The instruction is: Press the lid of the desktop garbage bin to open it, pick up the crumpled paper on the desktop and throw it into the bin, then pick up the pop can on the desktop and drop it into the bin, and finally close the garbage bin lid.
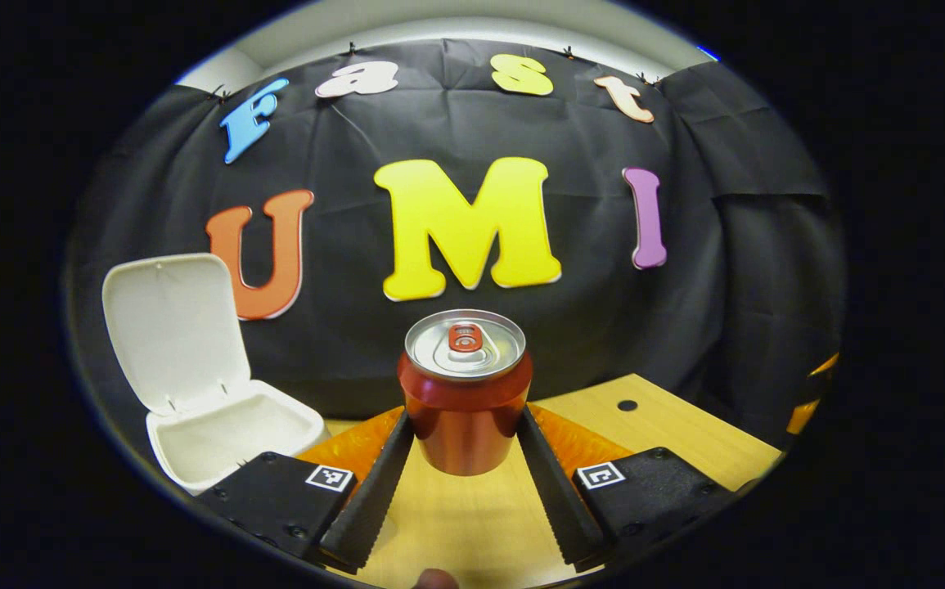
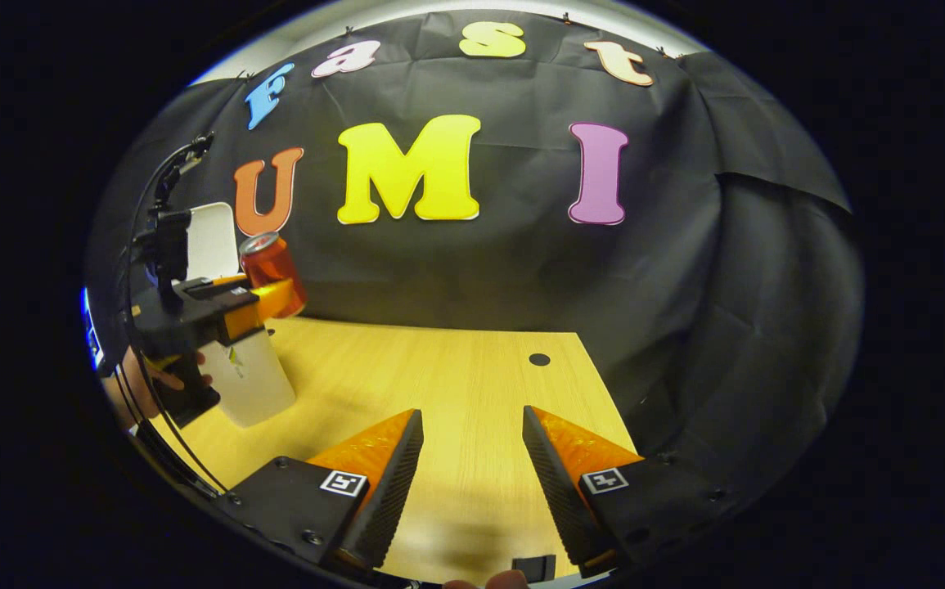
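Observation:
A red pop can [image 1: 465, 393] with a silver top hangs upright above the wooden desk, and my left gripper [image 1: 465, 429] is shut on its sides. To its left stands the white desktop bin [image 1: 227, 438] with its lid [image 1: 171, 327] swung up and open. In the right gripper view the same can [image 2: 272, 271] sits in the left gripper [image 2: 263, 301], held by a hand, just beside and above the white bin [image 2: 251, 380]. My right gripper [image 2: 472, 446] stands open over the bare desk with nothing between its fingers. The crumpled paper is hidden from me.
The wooden desk [image 2: 439, 384] has a small dark hole [image 2: 539, 359] near its back right corner. Black cloth walls close in behind and on the right. Cables [image 2: 153, 204] trail from the left gripper.

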`<state>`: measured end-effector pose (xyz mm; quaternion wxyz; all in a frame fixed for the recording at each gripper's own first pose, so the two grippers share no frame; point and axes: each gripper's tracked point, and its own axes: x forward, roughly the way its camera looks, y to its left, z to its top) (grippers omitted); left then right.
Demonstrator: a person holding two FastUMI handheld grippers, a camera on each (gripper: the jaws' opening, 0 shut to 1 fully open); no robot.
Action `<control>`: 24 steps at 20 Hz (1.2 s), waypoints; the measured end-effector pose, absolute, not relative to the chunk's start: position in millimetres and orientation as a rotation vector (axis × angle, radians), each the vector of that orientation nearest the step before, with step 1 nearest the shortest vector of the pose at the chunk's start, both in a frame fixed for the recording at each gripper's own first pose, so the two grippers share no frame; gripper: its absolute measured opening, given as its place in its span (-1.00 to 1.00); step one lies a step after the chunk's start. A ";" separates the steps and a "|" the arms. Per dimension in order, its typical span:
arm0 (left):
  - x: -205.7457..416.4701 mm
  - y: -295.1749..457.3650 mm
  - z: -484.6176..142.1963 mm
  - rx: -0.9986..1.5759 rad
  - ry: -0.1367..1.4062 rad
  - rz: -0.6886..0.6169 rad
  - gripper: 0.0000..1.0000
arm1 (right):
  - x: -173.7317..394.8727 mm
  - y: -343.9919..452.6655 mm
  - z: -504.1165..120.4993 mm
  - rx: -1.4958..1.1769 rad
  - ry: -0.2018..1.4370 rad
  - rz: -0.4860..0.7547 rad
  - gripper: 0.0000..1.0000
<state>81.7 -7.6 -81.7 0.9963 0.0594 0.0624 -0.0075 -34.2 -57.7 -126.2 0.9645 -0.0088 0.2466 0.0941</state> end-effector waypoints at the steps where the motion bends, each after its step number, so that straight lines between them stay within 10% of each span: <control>1: 84.5 6.0 -72.3 0.130 0.113 0.017 0.67 | -30.7 -55.5 -125.6 -0.012 0.496 0.199 0.60; 24: 69.3 205.9 -87.4 0.097 0.214 0.408 0.91 | -9.5 8.1 -124.9 0.012 0.516 0.330 0.60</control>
